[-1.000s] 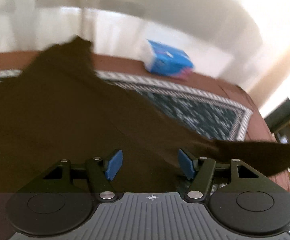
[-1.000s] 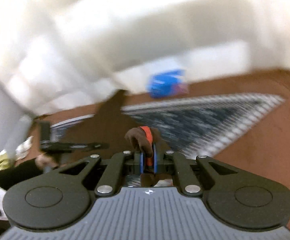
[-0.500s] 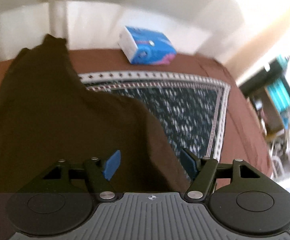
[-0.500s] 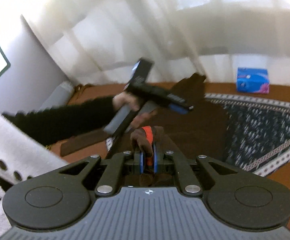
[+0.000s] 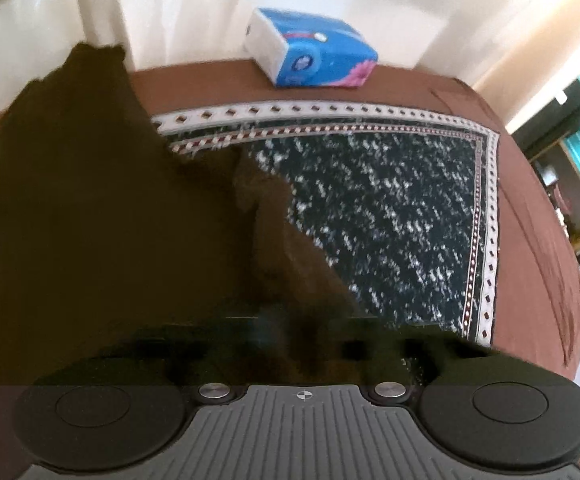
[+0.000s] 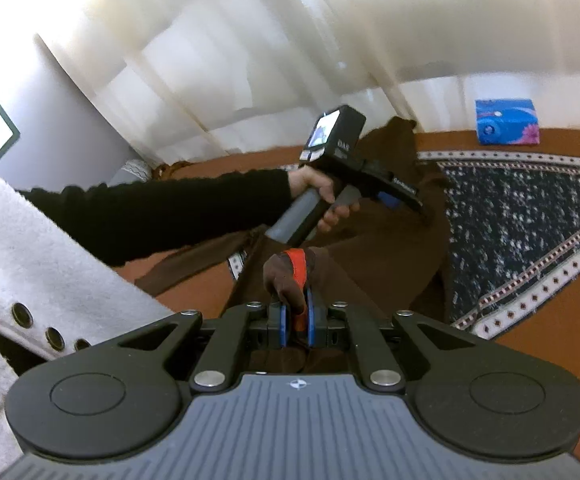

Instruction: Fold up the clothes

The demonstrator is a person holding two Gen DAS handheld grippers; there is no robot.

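I see a wide surface under a rust-brown cloth [image 5: 530, 216]; whether it is a bed or a table I cannot tell. On it lies a dark blue rug flecked with white and edged by a white patterned border [image 5: 390, 216]. White curtains [image 6: 250, 60] hang behind the far edge.

The large dark brown garment [image 5: 90, 208] lies spread over the left part of the rug and the cloth, one narrow end reaching up toward the curtains. In my right wrist view it runs from the far edge down to my own fingers.

A black-sleeved arm [image 6: 162, 212] stretches across from the left, its hand [image 6: 322, 196] wrapped round the grey handle of the left gripper [image 6: 414, 204], which hovers low over the garment. In my left wrist view that gripper's fingers are lost in blur and dark fabric, so I cannot tell how far apart they stand or whether they hold anything.

The right gripper [image 6: 295, 320] has its blue-padded fingers [image 6: 282, 322] pressed together on a bunched fold of the brown garment carrying a small orange-red tag [image 6: 296, 268].

A blue and white tissue pack with a pink corner [image 5: 310, 54] sits at the far edge of the cloth, well apart from the garment.
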